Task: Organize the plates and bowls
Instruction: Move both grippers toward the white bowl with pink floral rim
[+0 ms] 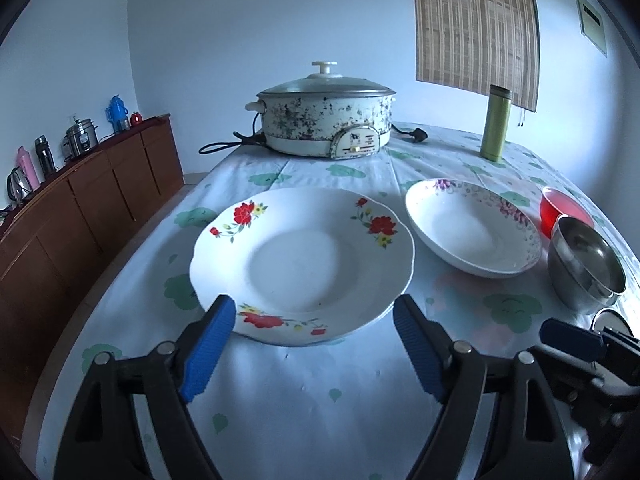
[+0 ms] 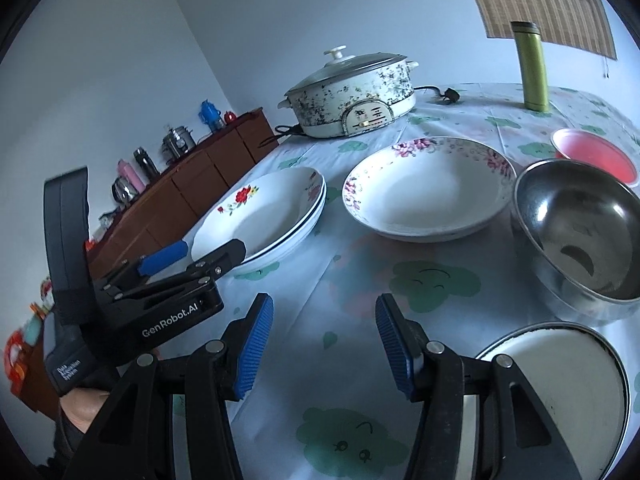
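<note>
Two stacked plates before open left tool.

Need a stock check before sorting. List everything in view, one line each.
red-flower plates: two stacked, white, left on table
purple-flower plate: one, white, middle
steel bowl: one, silver, right
red bowl: one, behind steel bowl
metal-rimmed dish: one, white inside, near right
electric pot: one, speckled white, lidded, far side
flask: one, green, upright, far right
tablecloth: one, white with green print
sideboard: one, brown, holding bottles and kettles, left wall
left gripper: blue pads, open, at stacked plates' near rim
right gripper: blue pads, open, nothing between
</note>
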